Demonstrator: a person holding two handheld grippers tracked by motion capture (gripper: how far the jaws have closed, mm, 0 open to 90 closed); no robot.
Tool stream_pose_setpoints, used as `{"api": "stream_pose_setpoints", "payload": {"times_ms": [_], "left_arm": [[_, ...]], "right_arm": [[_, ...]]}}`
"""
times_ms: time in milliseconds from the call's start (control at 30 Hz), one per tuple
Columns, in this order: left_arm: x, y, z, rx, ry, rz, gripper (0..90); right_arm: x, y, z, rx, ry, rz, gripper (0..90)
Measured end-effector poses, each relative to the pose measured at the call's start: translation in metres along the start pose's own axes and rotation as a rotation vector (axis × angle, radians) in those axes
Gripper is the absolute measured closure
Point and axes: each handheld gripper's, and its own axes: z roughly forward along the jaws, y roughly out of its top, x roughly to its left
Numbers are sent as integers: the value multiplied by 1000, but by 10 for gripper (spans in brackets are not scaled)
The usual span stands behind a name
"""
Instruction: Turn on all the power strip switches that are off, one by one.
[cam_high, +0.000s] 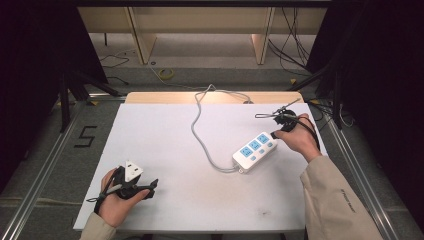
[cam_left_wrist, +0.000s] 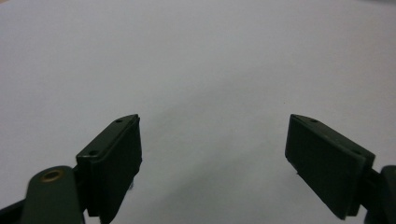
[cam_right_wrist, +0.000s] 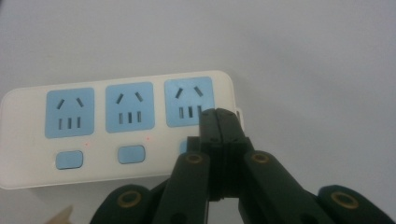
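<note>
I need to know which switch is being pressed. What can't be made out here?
- Third switch: right gripper view, mostly hidden behind the shut right claw.
- Contact with the power strip: high view, too small.
- Cable far end: high view, runs off the table's back edge.

Readable text from my end: one mark only. A black "5" (cam_high: 86, 136) is taped or painted on the grey floor (cam_high: 45, 125), left of the counter (cam_high: 165, 150). There's small dark print on the person's beige sleeve (cam_high: 336, 200), too small for me to read. Power strip (cam_right_wrist: 116, 126) shows no brand or lettering in the right gripper view, just socket slots and blue buttons. I can't read anything else.
</note>
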Motion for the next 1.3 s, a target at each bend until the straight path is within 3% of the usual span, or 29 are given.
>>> {"api": "stream_pose_setpoints", "payload": {"times_ms": [1300], "left_arm": [[0, 0, 0, -1, -2, 0, 185]], "right_arm": [[-1, 2, 11, 32, 2, -6, 900]]}}
